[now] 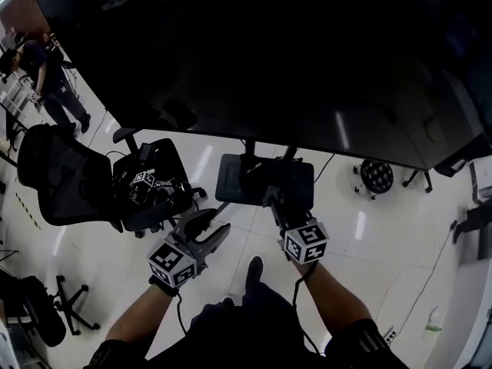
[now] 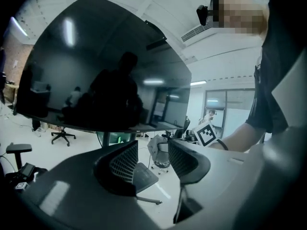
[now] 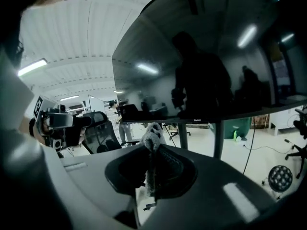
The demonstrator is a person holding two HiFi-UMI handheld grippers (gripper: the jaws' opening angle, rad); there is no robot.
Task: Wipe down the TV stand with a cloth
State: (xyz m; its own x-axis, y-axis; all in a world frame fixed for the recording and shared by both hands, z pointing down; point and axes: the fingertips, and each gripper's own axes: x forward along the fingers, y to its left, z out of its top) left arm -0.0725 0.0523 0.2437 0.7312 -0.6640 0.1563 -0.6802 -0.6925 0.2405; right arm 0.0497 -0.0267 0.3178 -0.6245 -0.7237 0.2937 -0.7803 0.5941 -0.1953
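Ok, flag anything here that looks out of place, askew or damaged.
Nothing looks spilled, damaged or askew. The cloth sits pinched in the right gripper. The only oddity: a marker cube lying among dark gear on the office chair.

The TV stand [image 1: 231,178] is a dark, flat, rectangular base plate lying on the pale floor [image 1: 369,244] directly under the big black screen [image 1: 254,52]. Two slim posts [image 3: 218,138] rise from it to the screen's lower edge. The cloth [image 3: 153,136] is a pale grey, fuzzy wad (bunched, not spread out). It is pinched upright between the closed jaws of the right gripper [image 3: 152,150], just short of the screen's lower edge.
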